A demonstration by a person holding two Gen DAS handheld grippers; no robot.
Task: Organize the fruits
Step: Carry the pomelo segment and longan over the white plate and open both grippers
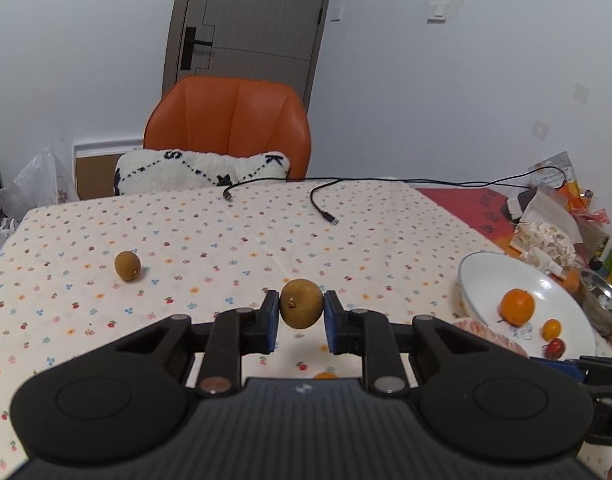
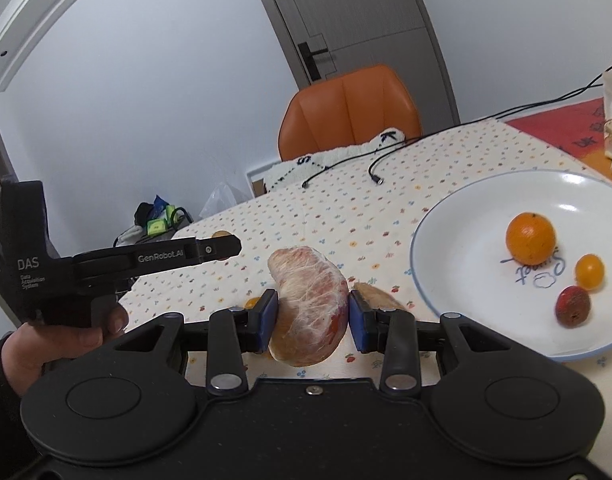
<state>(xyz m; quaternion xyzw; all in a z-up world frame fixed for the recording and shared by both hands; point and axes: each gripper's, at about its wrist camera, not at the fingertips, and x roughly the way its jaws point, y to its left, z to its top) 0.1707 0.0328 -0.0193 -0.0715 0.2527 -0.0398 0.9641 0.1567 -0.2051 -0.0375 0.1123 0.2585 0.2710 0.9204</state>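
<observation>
A floral-clothed table (image 1: 345, 232) faces an orange chair (image 1: 230, 128) and grey door (image 1: 250, 20); the left gripper (image 1: 302, 312) pinches a longan (image 1: 301, 303), the right gripper (image 2: 309, 316) a pomelo segment (image 2: 307, 304) hiding fruit behind.

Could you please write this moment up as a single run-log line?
left gripper: shut on brown fruit, lifted | right gripper: shut on peeled pomelo segment | white plate: orange, two small fruits
</observation>
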